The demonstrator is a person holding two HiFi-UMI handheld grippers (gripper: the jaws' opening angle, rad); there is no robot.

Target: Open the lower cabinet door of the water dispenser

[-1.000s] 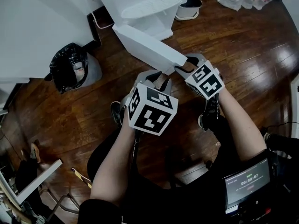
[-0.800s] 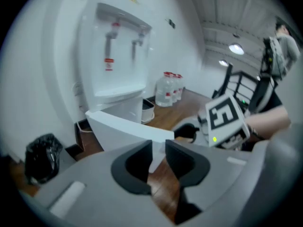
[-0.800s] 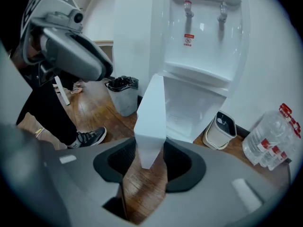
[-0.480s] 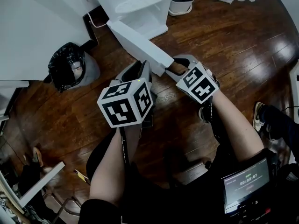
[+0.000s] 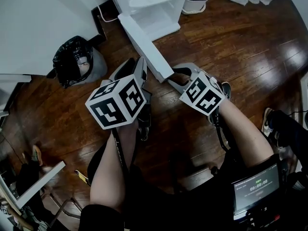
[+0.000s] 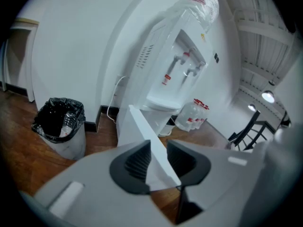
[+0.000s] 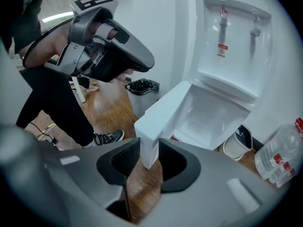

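We held the right gripper point(image 5: 174, 77) out low in front of us, forearm extended and pointing down at the floor, with its marker cube point(image 5: 203, 93) turned up. Its jaws had just been closing, and they were clamped on the free corner of the lower cabinet door point(image 5: 144, 44). The left gripper point(image 5: 136, 64) hung just beside the door's outer face and clear of it, tilted downward. Its jaws had just been opening and stood apart around nothing. In the left gripper view the door showed only beyond the gap.

The door was a flat, thick white panel with square edges. It stood swung well out from the water dispenser point(image 7: 236, 41), leaving the white, boxy compartment point(image 5: 154, 18) behind it open. The dispenser was a smooth white plastic tower against a plain white wall point(image 5: 38, 23), with two taps above a recessed tray.

The floor point(image 5: 216, 42) was dark, glossy wooden planking. To the left of the dispenser stood a round bin point(image 5: 72, 64) lined with a crumpled black bag. A small white pail point(image 5: 195, 1) sat on its other side, near clear water bottles point(image 7: 279, 160) with red labels.
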